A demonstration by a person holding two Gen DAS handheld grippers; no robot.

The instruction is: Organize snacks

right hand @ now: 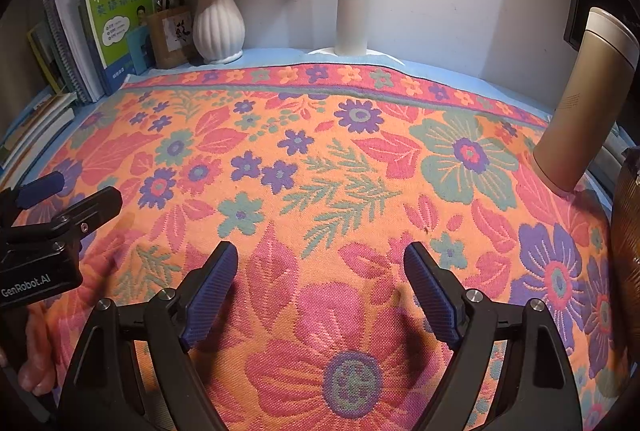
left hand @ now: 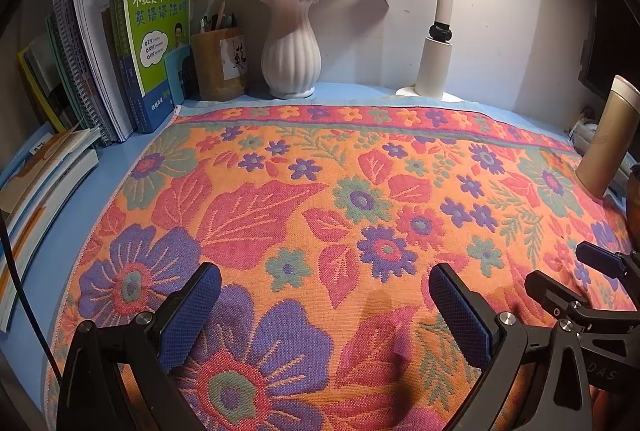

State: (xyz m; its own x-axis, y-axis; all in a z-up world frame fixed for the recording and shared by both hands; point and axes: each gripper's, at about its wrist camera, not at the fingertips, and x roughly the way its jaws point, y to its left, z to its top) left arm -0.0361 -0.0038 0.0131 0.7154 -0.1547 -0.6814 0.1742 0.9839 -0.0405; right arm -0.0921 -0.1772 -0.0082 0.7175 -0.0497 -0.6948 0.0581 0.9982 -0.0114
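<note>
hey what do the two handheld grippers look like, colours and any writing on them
Both the left gripper and the right gripper have black frames with silver screw heads and ribbed blue pads on the jaws. The left one's body carries white "GenRobot.AI" lettering.

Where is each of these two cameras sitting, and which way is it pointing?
Left wrist view: rides on the left claw, looking forward and down across the floral cloth toward the wall; its blue pads stand open, and the right claw pokes in at the right edge.
Right wrist view: rides on the right claw, facing the same way; its pads stand open, with the left claw and a hand at the left edge.
Shared: white vase, books, lamp, tan bottle.
</note>
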